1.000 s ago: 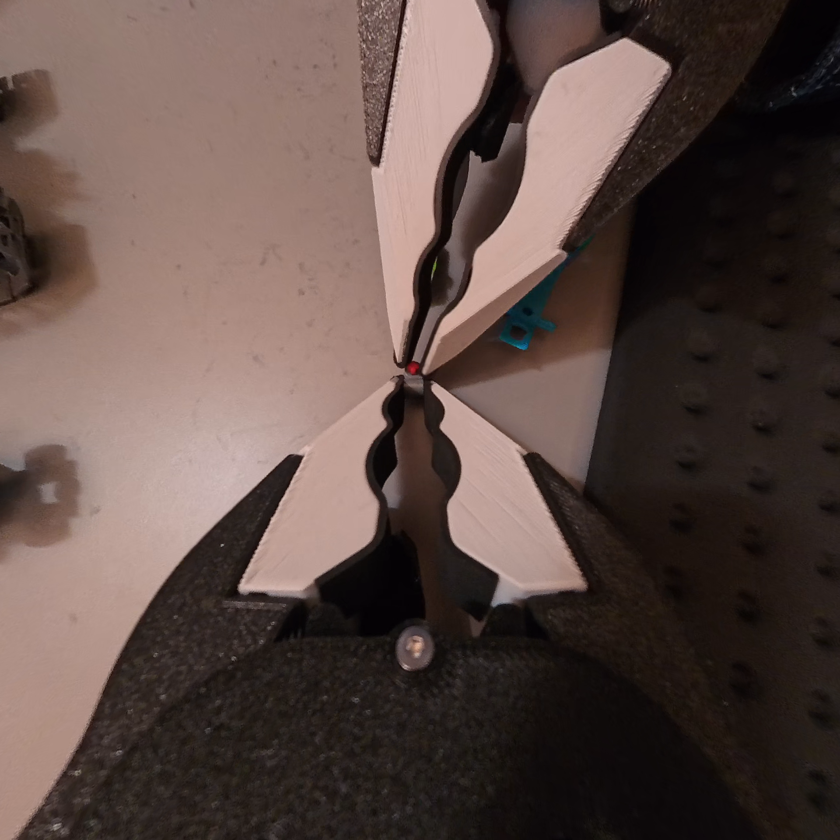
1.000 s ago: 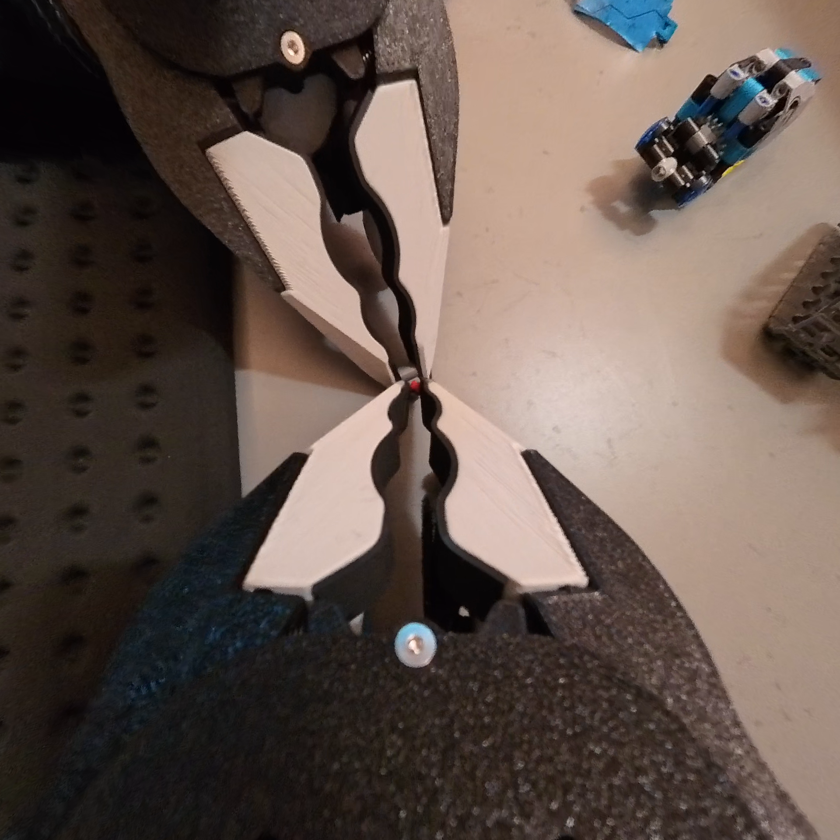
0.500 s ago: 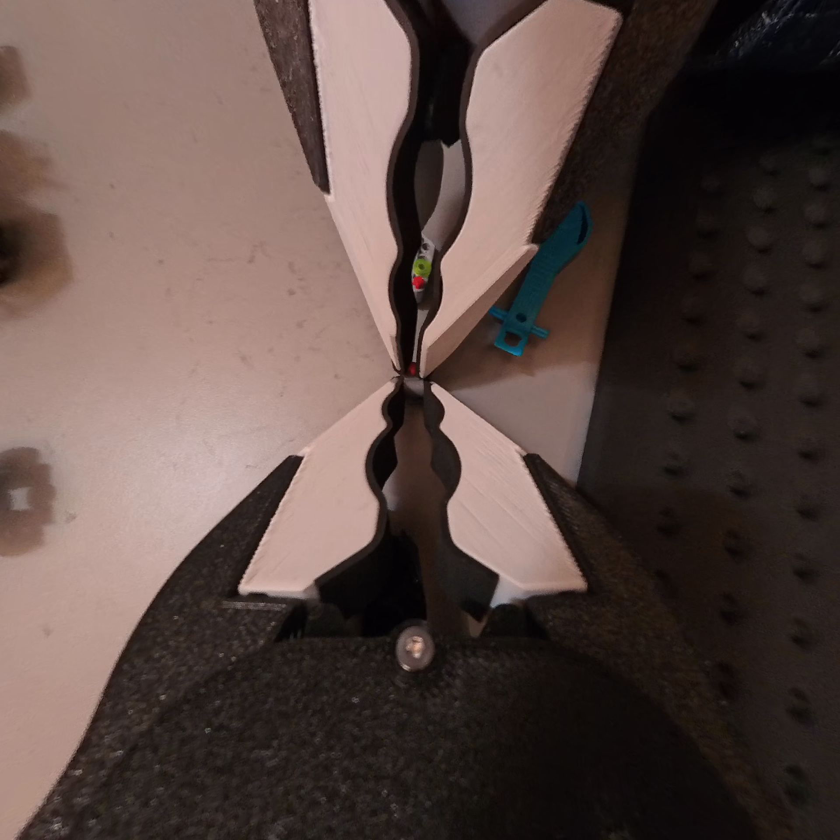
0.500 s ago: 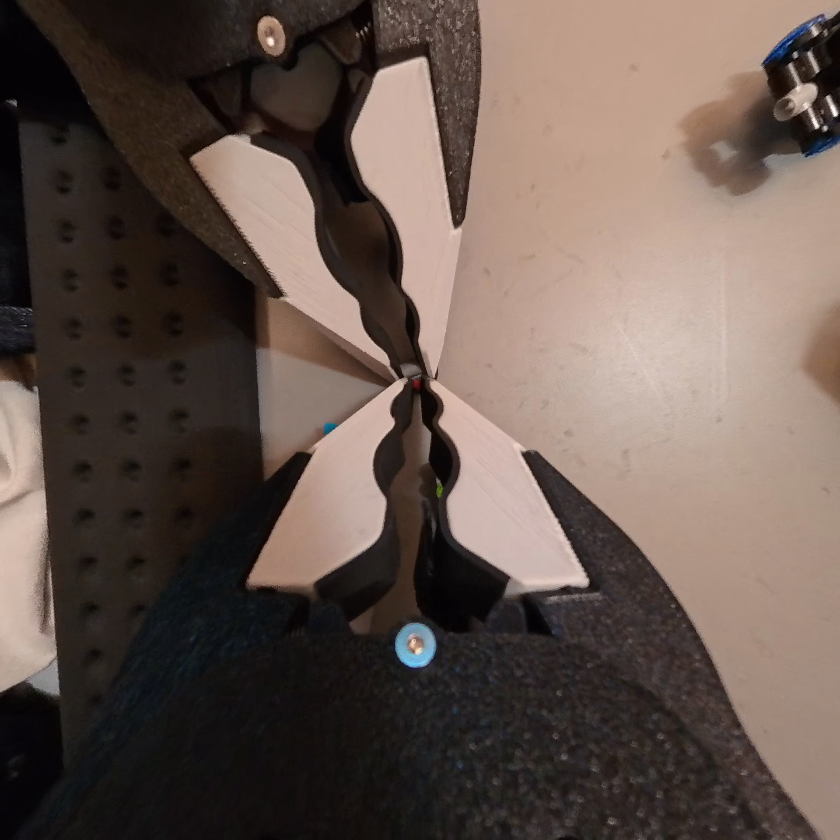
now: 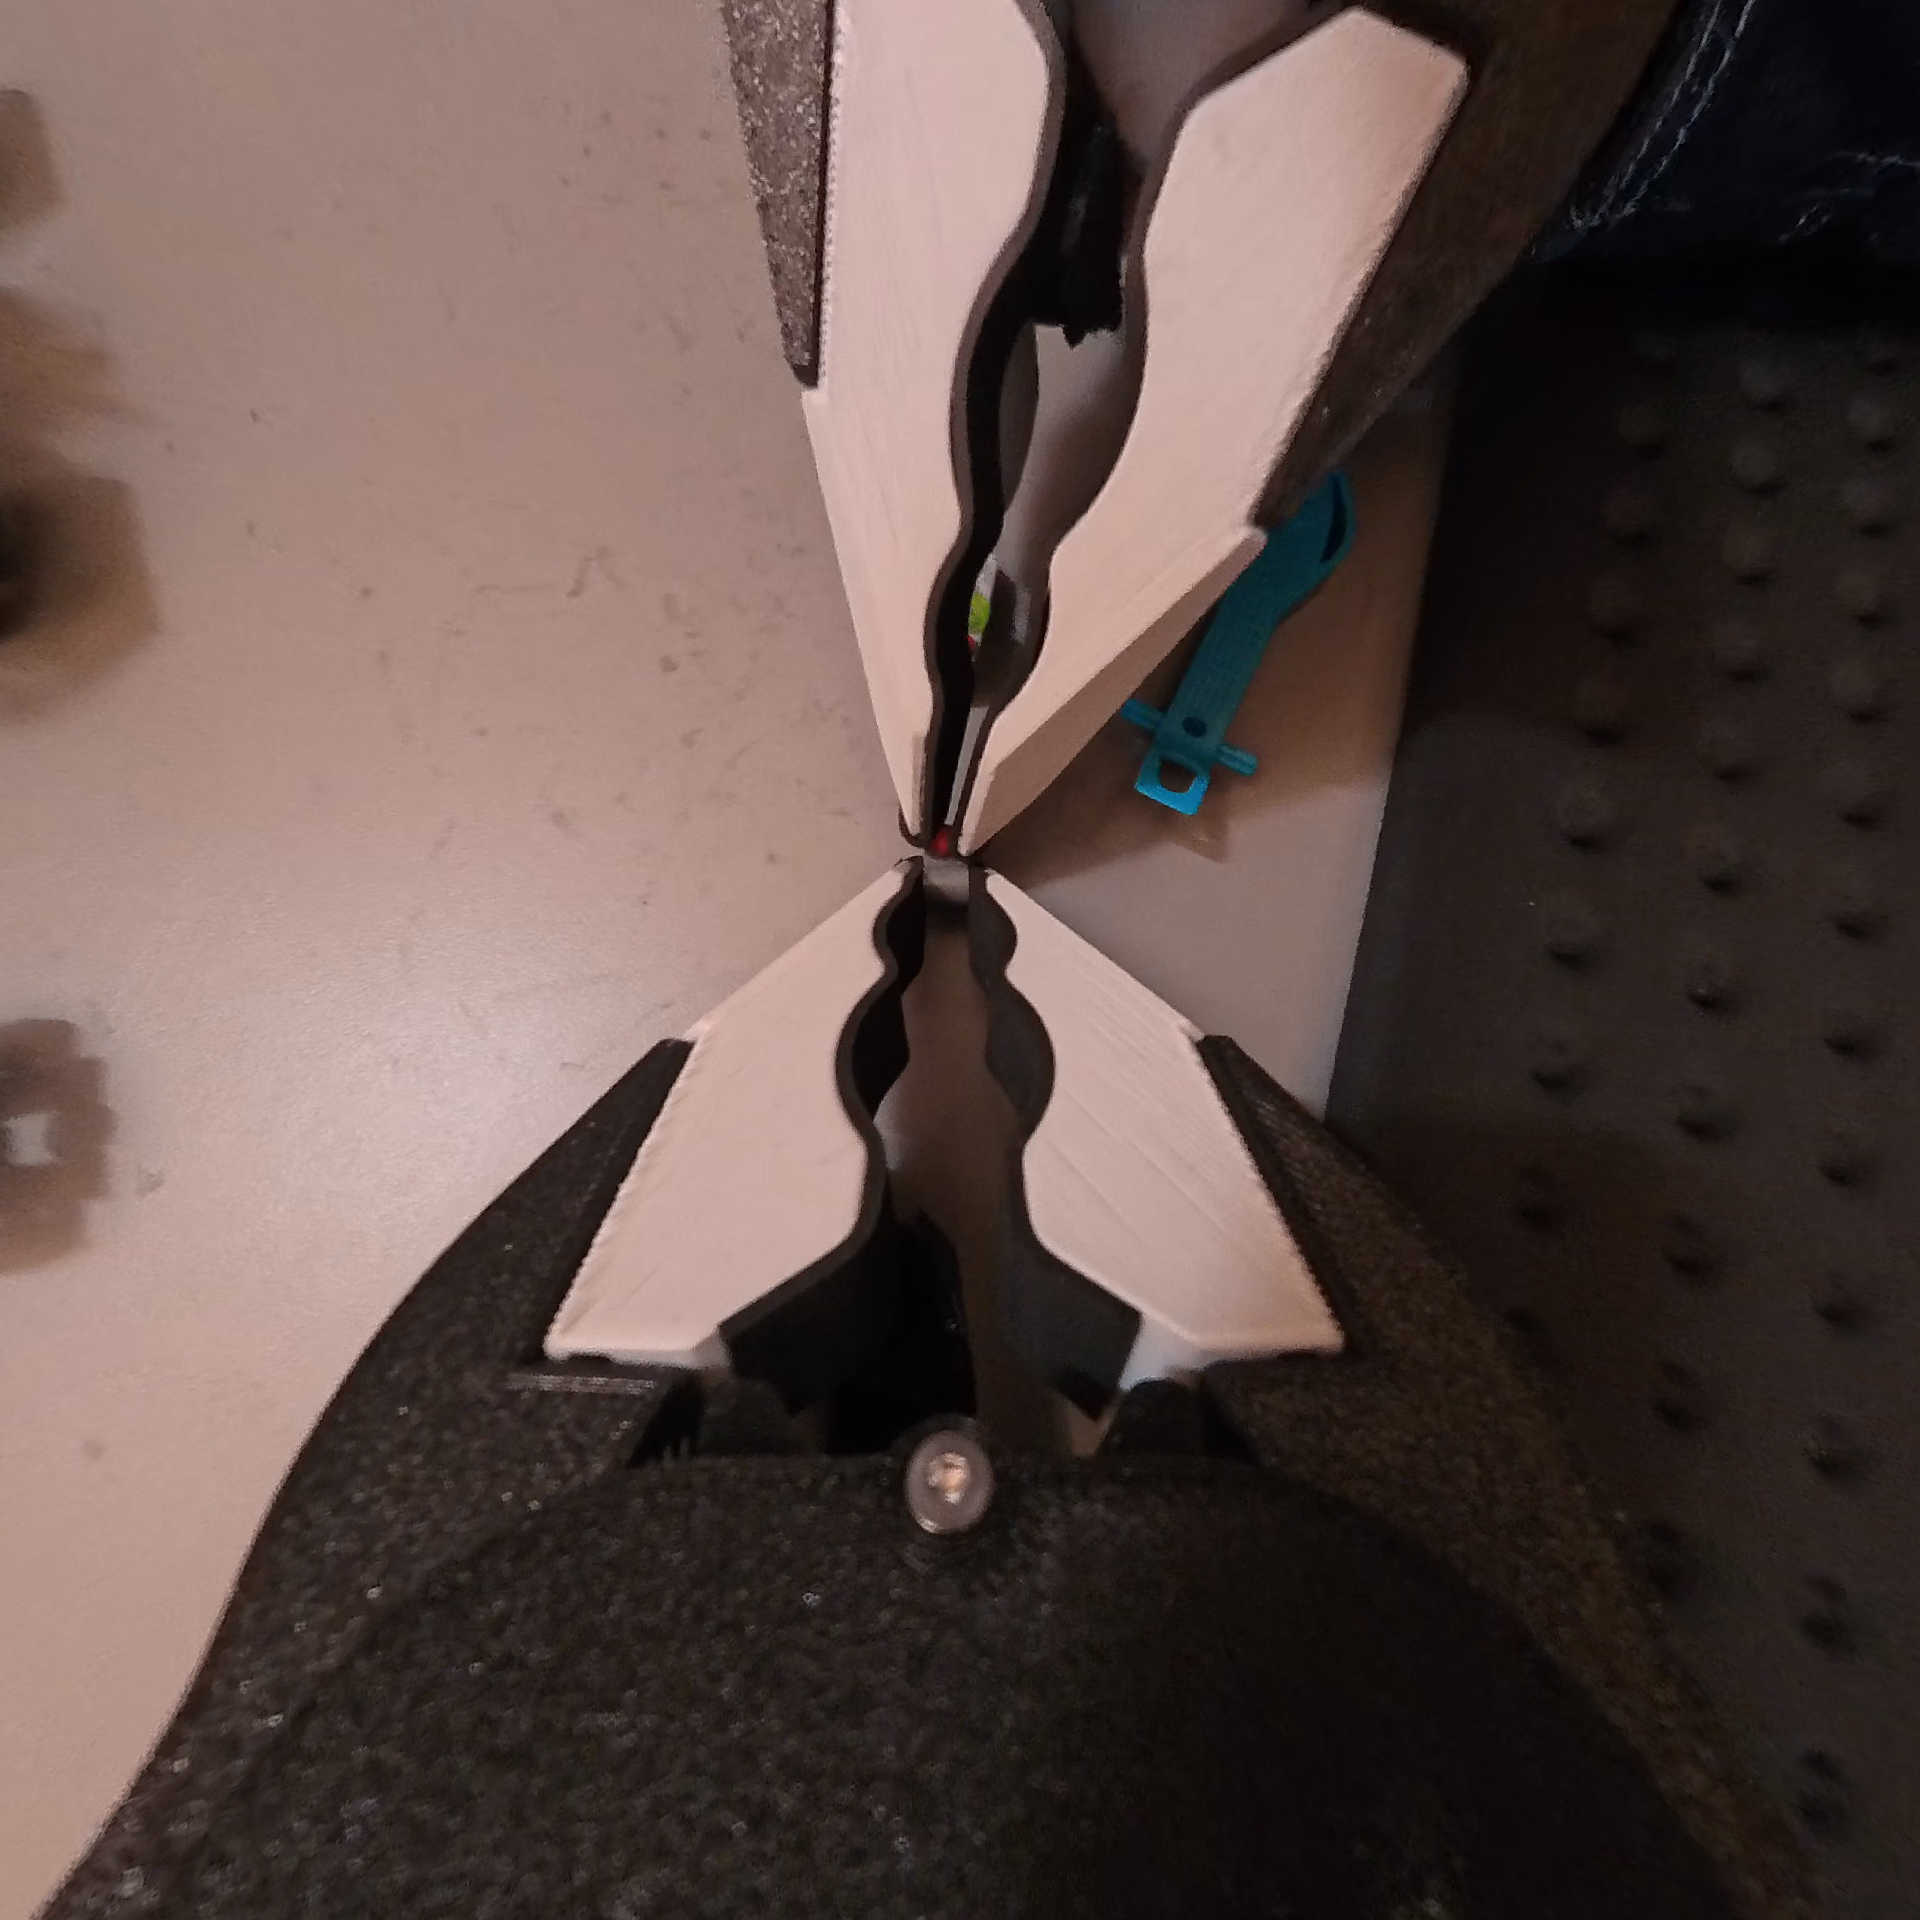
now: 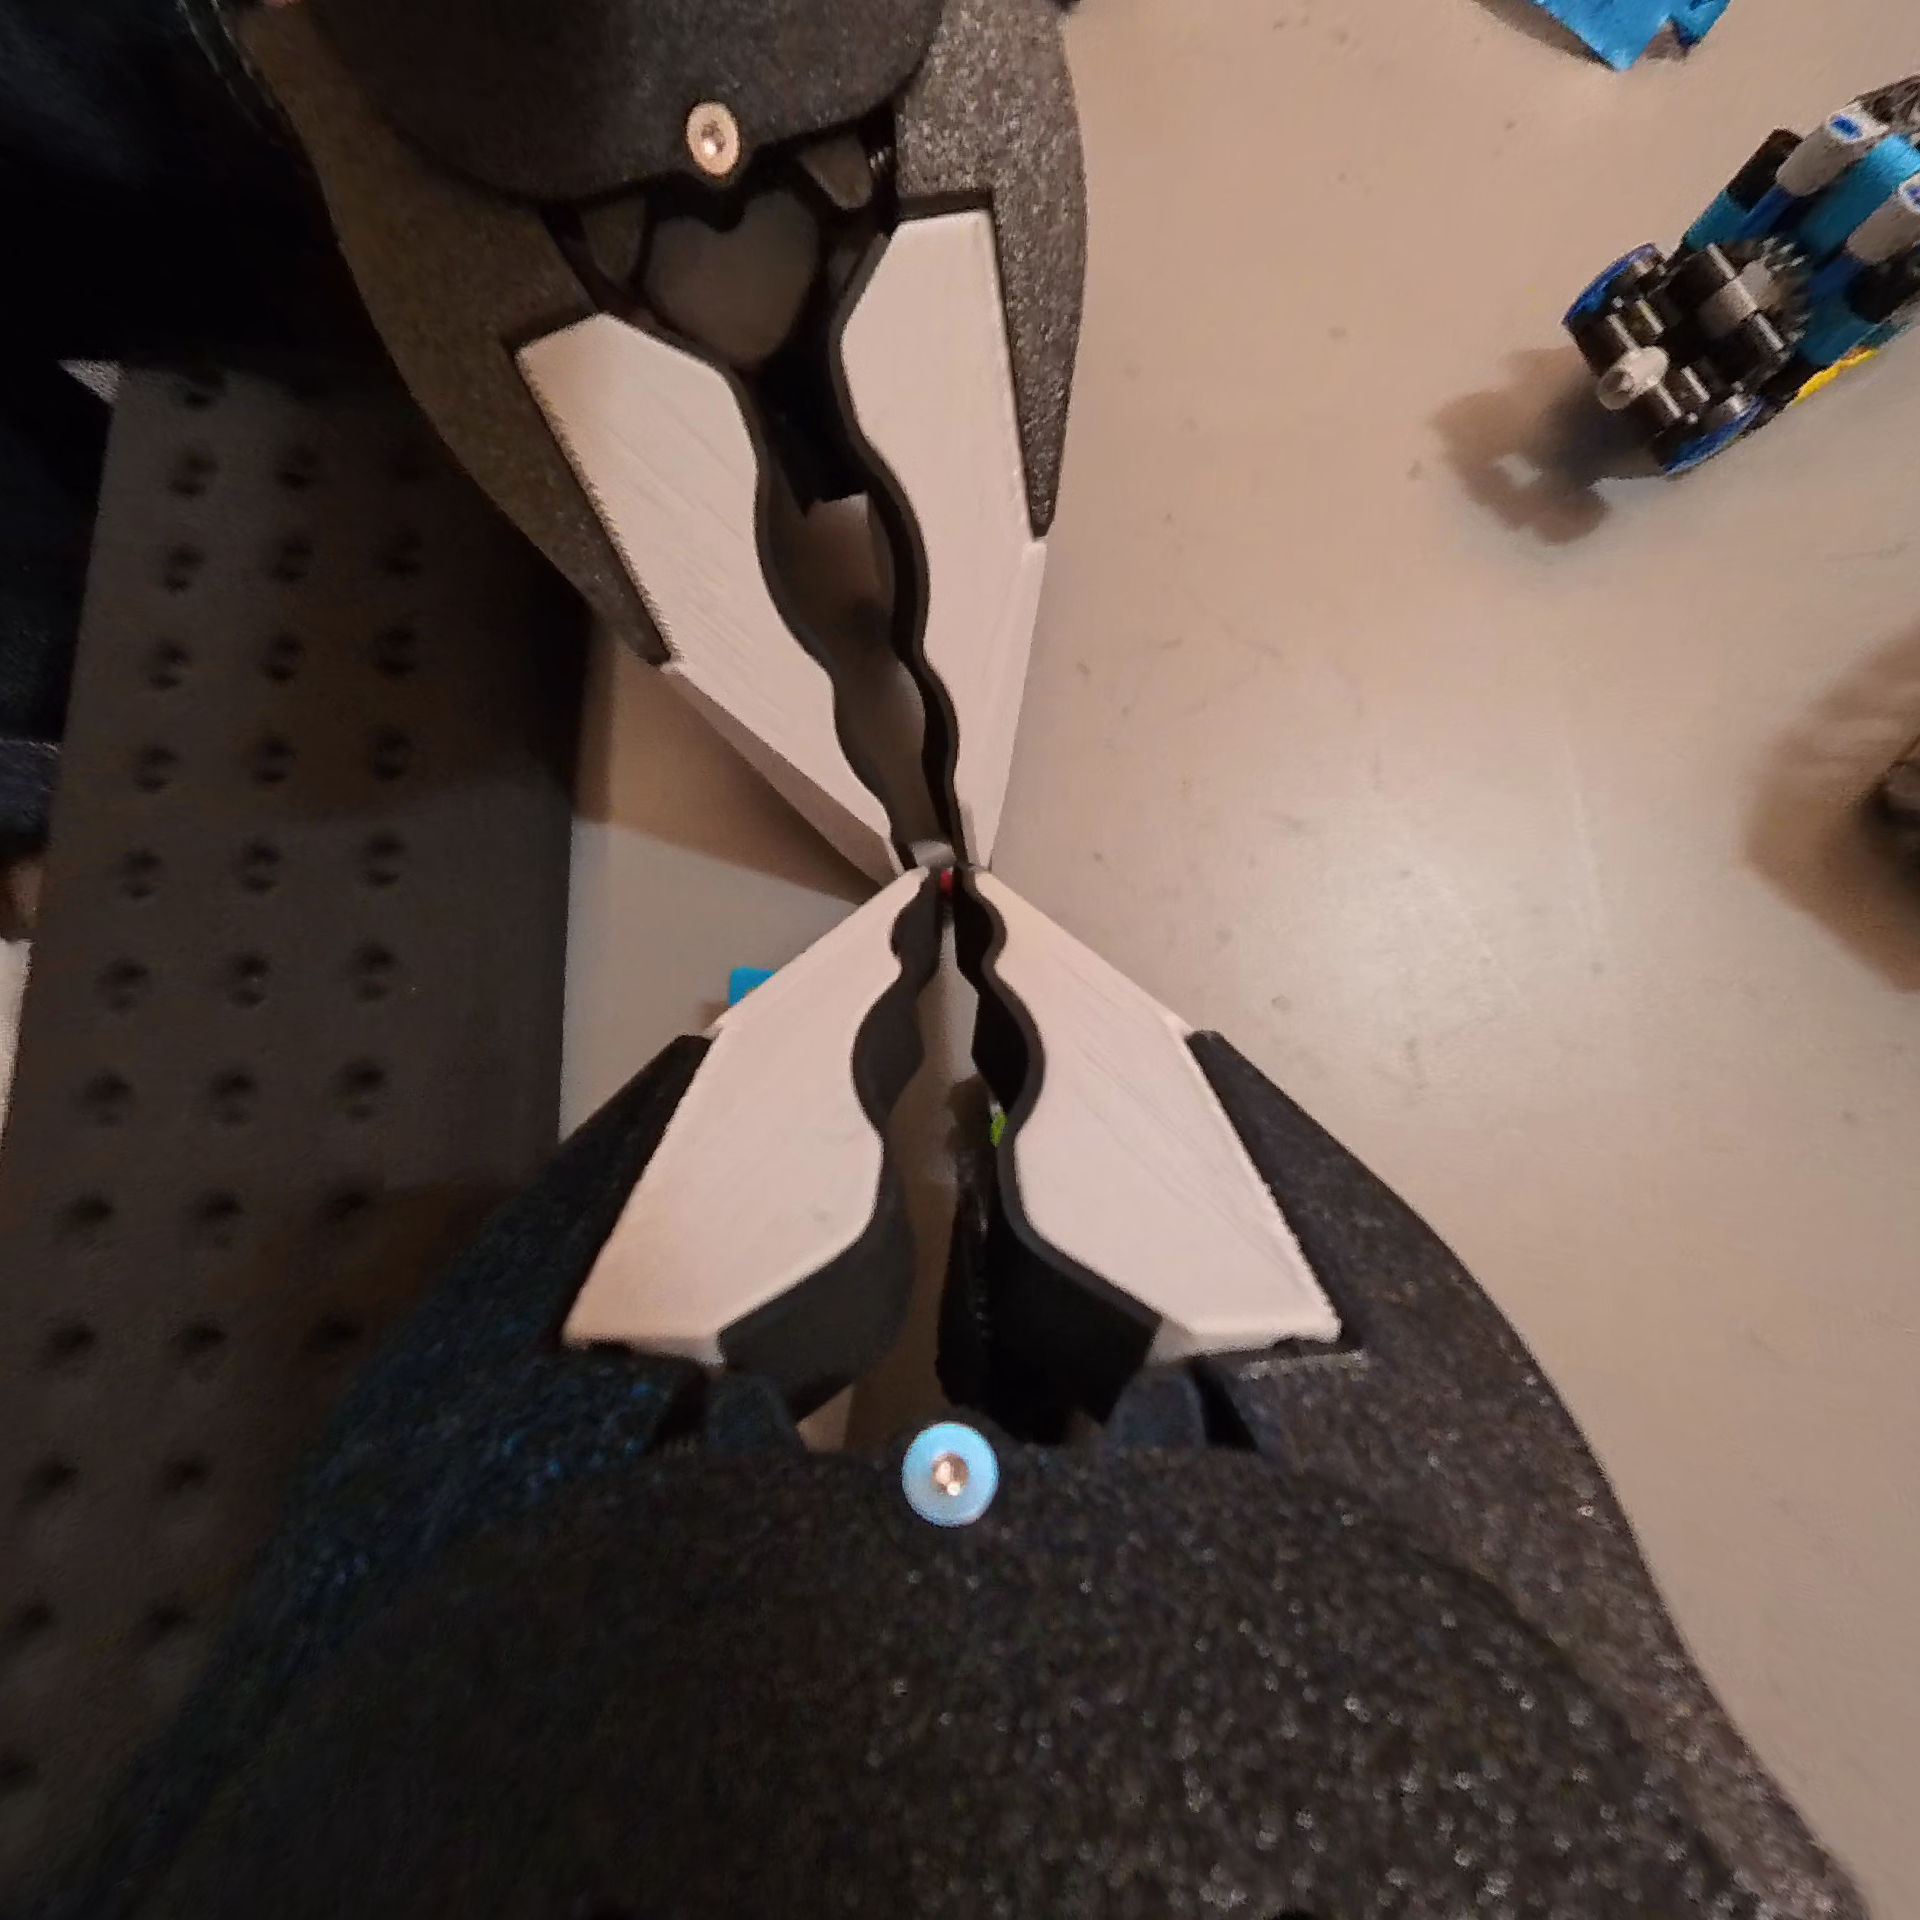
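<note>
Two handheld grippers with white ridged fingers and black textured bodies meet tip to tip over the beige tabletop [image 5: 436,582], near its edge beside a dark studded mat [image 5: 1683,935].

The left gripper [image 5: 943,868] is clenched, its tips almost together on a small grey piece with a red dot [image 5: 941,844]. The right gripper [image 6: 943,883] is likewise nearly closed, pinching the other end of the same thin piece; a lime-green spot shows in the gap between its fingers [image 6: 1122,1174].

One teal plastic strap-shaped part [image 5: 1236,665] lies flat on the table just beside the right gripper's fingers. One blue, black and white toy brick vehicle [image 6: 1756,301] sits well apart. A blue sheet fragment [image 6: 1600,26] lies at the far edge. Blurred dark shapes elsewhere cannot be told.
</note>
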`<state>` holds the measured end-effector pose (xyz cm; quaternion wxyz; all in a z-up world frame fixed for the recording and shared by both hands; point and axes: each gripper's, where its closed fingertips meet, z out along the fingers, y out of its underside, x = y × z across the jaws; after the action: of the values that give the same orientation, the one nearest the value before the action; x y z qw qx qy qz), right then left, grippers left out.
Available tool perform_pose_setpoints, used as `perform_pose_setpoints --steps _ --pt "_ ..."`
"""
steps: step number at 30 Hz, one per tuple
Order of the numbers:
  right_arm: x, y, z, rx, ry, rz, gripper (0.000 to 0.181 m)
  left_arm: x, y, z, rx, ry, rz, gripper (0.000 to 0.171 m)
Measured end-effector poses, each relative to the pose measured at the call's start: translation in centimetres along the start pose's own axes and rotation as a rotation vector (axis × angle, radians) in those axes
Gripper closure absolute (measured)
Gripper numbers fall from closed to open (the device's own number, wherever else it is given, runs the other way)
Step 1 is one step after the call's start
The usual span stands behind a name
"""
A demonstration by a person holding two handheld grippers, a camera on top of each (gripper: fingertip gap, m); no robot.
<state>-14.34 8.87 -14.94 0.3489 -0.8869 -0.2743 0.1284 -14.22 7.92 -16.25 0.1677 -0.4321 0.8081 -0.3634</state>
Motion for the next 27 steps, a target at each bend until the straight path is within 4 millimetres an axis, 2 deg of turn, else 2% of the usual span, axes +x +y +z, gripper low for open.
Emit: perform_pose_setpoints --steps 3,4,5,6,7,8,9,10,13,16,18,21,27 --pt "0.0 -0.3 -0.1 0.034 -0.021 0.020 0.181 0.0 0.0 0.0 0.000 -0.010 0.007 0.164" --pt "0.0 -1.8 -0.9 0.135 -0.031 0.043 0.181 0.0 0.0 0.0 -0.001 -0.009 0.006 0.164" --pt "0.3 -4.3 -2.9 0.286 -0.057 0.099 0.181 0.0 0.0 0.0 0.000 -0.007 0.006 0.164" --pt "1.6 -5.8 -5.2 0.400 -0.005 0.106 0.181 0.0 0.0 0.0 0.000 -0.008 0.007 0.164" --pt "3.0 -5.6 -6.4 0.411 0.060 0.115 0.181 0.0 0.0 0.0 0.000 -0.010 0.009 0.164" --pt "3.9 -4.0 -6.2 0.332 0.100 0.112 0.181 0.0 0.0 0.0 0.001 -0.011 0.009 0.164" --pt "3.8 -2.4 -5.3 0.258 0.068 0.137 0.181 0.0 0.0 0.0 0.001 -0.012 0.010 0.164" --pt "3.1 -1.7 -4.5 0.236 0.022 0.151 0.181 0.0 0.0 0.0 0.002 -0.011 0.013 0.164" --pt "1.5 -1.5 -2.8 0.188 -0.021 0.064 0.181 -0.1 -0.1 0.0 0.003 -0.029 0.041 0.164" --pt "1.8 0.6 -1.1 0.056 0.006 0.057 0.173 -0.1 -0.1 0.0 0.002 -0.033 0.044 0.164" --pt "1.8 0.5 -0.9 0.063 0.018 0.035 0.171 0.0 -0.1 0.0 0.002 -0.023 0.033 0.164" --pt "1.0 -0.9 -1.2 0.126 -0.013 0.018 0.172 0.0 -0.1 0.0 0.002 -0.021 0.030 0.164" --pt "0.2 -0.2 -0.3 0.090 -0.060 0.026 0.174 0.0 -0.1 0.0 0.002 -0.022 0.031 0.164"
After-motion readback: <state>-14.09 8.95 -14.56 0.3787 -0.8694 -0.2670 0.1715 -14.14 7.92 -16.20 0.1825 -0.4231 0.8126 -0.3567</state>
